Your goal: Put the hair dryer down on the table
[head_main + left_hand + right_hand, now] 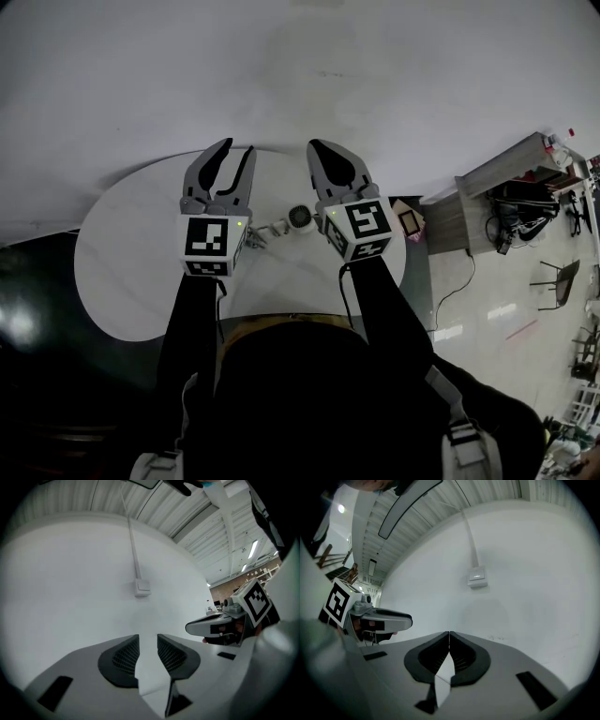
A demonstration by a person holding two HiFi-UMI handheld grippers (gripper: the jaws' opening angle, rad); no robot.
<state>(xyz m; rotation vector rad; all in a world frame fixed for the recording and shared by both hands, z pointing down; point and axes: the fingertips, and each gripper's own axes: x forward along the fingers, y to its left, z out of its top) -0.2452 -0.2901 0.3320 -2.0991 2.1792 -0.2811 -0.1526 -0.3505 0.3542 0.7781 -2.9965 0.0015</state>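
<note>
Left gripper (238,147) half-open, right gripper (316,146) closed, both empty over the hair dryer (298,217), probably light, rigid, best gripped by its handle.

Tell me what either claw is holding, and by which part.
Nothing is held. The left claw is open and empty, the right claw is shut on nothing; the hair dryer lies on the table.

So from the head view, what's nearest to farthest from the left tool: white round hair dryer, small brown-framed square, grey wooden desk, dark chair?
From the left tool:
1. White round hair dryer, just right, on the table.
2. Small brown-framed square, table's right edge.
3. Grey wooden desk, further right.
4. Dark chair, far right.
</note>
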